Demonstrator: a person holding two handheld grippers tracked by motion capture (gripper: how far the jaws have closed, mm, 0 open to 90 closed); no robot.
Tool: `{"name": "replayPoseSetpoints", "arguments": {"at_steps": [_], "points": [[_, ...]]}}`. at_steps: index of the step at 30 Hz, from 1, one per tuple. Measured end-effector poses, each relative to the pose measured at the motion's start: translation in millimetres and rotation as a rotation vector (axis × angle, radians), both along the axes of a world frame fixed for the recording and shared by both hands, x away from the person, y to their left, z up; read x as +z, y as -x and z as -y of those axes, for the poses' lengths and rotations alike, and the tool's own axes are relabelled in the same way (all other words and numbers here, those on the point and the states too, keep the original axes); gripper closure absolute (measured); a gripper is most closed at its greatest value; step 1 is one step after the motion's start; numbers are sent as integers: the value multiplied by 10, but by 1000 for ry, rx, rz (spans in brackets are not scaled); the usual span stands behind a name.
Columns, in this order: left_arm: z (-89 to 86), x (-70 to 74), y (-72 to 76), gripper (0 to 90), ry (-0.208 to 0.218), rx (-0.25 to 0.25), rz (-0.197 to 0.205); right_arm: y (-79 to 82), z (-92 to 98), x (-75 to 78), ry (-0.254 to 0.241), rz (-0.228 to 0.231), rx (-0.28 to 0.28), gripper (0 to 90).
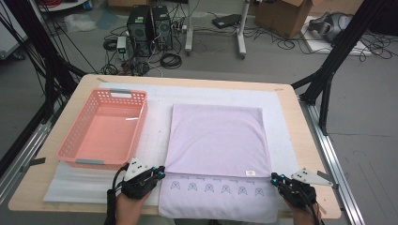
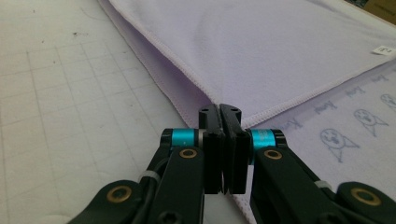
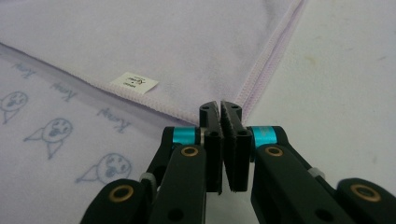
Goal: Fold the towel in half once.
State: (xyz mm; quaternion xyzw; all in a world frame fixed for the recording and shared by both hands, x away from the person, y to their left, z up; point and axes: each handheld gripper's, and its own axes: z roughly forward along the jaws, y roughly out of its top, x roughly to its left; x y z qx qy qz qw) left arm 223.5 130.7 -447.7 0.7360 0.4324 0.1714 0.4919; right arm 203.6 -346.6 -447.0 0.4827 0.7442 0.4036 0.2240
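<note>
Both grippers, left (image 1: 161, 174) and right (image 1: 276, 179), pinch the soft, limp lilac microfibre towel's (image 1: 217, 138) near folded-over corners; the light cloth will likely sag.

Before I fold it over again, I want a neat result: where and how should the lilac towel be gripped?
Grip the folded lilac towel at the two near corners of its upper layer, coming in low from the near side. That layer's stitched hem ends short of the printed strip, so the corners lie exposed. The left gripper and right gripper sit shut at them.
</note>
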Motion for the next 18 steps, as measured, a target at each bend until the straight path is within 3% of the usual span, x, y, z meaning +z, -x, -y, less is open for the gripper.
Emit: {"name": "replayPoseSetpoints", "arguments": {"at_steps": [11, 14, 16, 18], "points": [[-33, 37, 104, 879, 36, -15, -13, 78, 31, 23, 1, 3, 7, 900], [-31, 64, 149, 880, 43, -23, -6, 113, 82, 34, -23, 4, -5, 900], [-29, 68, 147, 879, 54, -18, -9, 116, 102, 38, -46, 8, -16, 876], [-30, 55, 137, 879, 55, -14, -13, 99, 97, 39, -69, 3, -35, 755]]}}
